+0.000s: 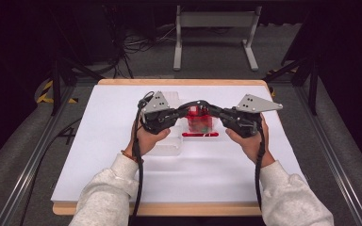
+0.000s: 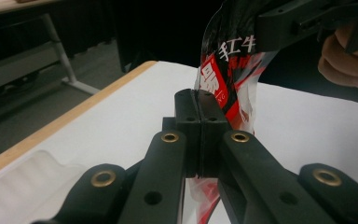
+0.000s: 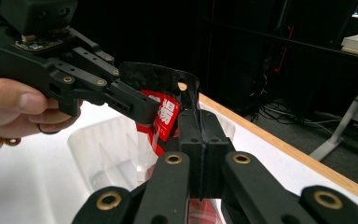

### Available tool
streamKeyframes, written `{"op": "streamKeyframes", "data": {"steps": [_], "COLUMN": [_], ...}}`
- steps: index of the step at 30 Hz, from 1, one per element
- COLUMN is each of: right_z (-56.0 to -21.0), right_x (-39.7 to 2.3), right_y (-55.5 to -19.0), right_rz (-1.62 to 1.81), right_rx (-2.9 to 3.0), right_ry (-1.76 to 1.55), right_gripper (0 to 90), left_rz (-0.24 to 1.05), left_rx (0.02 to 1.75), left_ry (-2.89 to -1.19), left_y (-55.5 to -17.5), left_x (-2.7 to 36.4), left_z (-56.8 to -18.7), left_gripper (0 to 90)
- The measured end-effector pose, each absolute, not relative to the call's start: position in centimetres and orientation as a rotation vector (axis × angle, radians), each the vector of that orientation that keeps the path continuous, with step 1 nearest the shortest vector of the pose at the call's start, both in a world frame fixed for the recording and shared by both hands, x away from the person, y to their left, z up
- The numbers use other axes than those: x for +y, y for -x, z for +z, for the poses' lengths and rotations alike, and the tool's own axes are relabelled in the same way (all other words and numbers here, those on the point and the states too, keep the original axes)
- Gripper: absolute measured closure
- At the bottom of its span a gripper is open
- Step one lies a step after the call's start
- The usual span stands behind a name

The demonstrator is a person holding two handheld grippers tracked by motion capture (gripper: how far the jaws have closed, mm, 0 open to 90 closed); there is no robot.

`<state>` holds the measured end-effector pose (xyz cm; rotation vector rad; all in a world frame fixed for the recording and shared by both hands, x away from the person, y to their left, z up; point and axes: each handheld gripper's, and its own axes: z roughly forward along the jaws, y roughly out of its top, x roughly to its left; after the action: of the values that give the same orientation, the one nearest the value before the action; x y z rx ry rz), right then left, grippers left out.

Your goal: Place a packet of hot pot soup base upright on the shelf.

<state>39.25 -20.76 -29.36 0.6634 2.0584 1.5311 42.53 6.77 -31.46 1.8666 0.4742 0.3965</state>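
The white table top [image 1: 99, 155] sits in a dark room, wooden rim showing. At centre frame in the high view I have a red-printed clear pouch [image 1: 200, 120] lifted between both tools. My left gripper [image 1: 185, 110] and right gripper [image 1: 215, 112] are each clamped onto its top edge. To tear it cleanly, I'd pull apart evenly, keeping it upright above the clear tray [image 1: 167, 147].

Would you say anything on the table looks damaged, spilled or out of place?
Nothing stands out. The bag hangs upright between both grippers, left and right, each shut on an upper edge. No spill shows.
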Motion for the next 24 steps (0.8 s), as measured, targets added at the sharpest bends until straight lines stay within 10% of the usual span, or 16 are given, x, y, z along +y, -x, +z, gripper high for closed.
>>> {"op": "streamKeyframes", "data": {"steps": [24], "right_z": [-29.9], "right_x": [-13.7], "right_y": [-44.4], "right_rz": [1.544], "right_rx": [2.079], "right_ry": [-0.65], "right_gripper": [89.6], "left_rz": [0.516], "left_rx": [0.628], "left_ry": [-1.81], "left_y": [-45.4], "left_x": [12.3], "left_z": [-31.5], "left_gripper": [89.4]}}
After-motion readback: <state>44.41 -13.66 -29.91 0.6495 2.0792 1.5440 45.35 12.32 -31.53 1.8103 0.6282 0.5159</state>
